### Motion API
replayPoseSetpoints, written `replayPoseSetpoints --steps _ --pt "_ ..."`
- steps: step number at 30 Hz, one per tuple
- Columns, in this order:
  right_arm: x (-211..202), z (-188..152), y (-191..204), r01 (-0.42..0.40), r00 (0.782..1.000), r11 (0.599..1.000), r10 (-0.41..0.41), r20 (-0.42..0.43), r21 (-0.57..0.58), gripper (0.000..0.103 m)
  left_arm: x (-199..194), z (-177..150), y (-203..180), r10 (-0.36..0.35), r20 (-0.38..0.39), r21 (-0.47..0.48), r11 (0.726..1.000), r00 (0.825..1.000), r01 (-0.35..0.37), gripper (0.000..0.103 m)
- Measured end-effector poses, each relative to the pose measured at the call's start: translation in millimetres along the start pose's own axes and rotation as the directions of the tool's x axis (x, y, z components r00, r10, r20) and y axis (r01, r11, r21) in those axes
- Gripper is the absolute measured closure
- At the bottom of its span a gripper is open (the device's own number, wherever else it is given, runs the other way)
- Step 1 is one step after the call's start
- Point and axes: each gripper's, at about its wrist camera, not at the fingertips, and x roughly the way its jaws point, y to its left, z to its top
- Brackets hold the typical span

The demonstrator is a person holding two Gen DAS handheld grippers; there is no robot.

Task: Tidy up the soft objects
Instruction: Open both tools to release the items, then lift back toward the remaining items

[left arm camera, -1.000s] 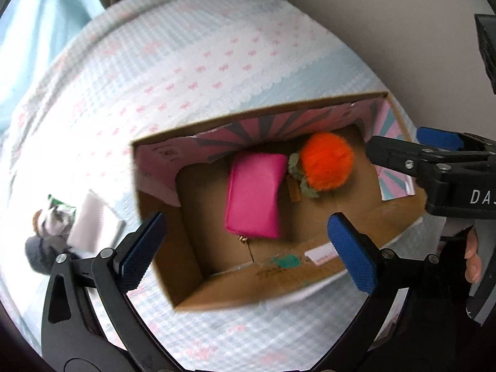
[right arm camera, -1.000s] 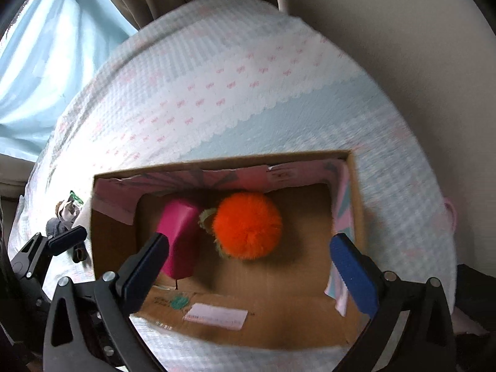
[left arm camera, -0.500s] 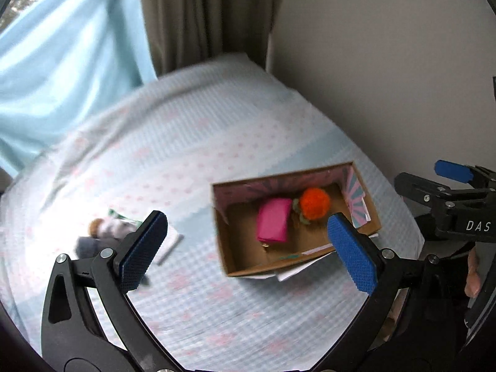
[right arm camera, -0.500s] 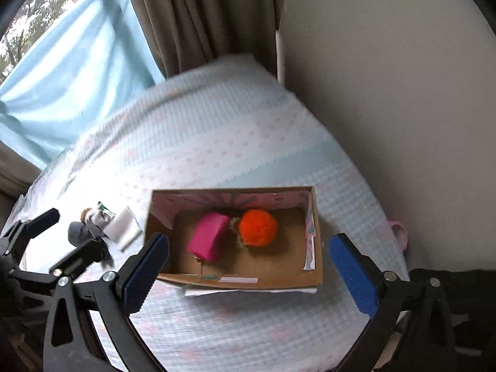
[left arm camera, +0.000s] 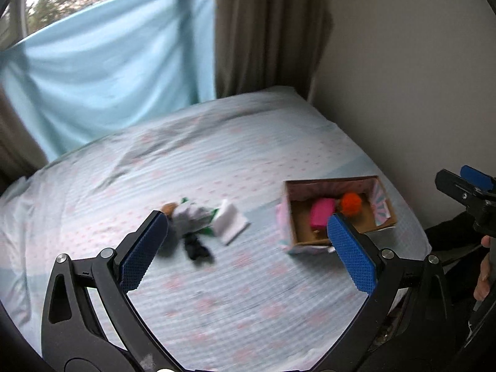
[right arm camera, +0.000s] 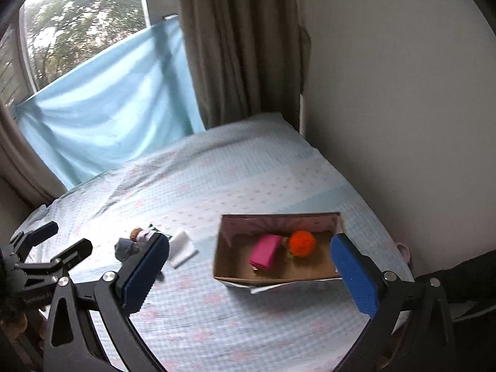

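An open cardboard box (left arm camera: 291, 226) (right arm camera: 218, 257) lies on the bed. Inside it are a pink pouch (left arm camera: 322, 214) (right arm camera: 265, 251) and an orange pom-pom (left arm camera: 351, 203) (right arm camera: 301, 243). Left of the box, a pile of soft things lies on the sheet: a grey and white doll (left arm camera: 189, 217) (right arm camera: 136, 240), a dark piece (left arm camera: 197, 248) and a white folded cloth (left arm camera: 231, 221) (right arm camera: 183, 248). My left gripper (left arm camera: 248, 248) is open and empty, high above the bed. My right gripper (right arm camera: 249, 271) is open and empty, also held high.
The bed has a light blue sheet (left arm camera: 217, 294) with pink dots. A wall (right arm camera: 403, 93) runs along its right side. A brown curtain (right arm camera: 235, 46) and a blue cloth (right arm camera: 108, 93) hang at the window behind. The left gripper shows in the right wrist view (right arm camera: 46, 248).
Both grippers have pulled back and up from the box, so the whole bed and window now show. The box contents have not moved.
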Motion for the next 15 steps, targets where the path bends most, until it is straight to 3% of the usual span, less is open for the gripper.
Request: replayPoseSetpoints --steps 8,15 --pt "9 -16 67 -0.069 0.998 0.998 0.069 0.015 -0.008 0.0 -16 -26 90 0.075 0.013 -0.036 0.997 0.997 -0.074 0.001" --pt "41 -29 128 -0.109 0.994 0.994 0.109 -0.013 -0.015 0.0 4 -46 160 0.1 0.002 -0.039 0.994 0.995 -0.1 0.001"
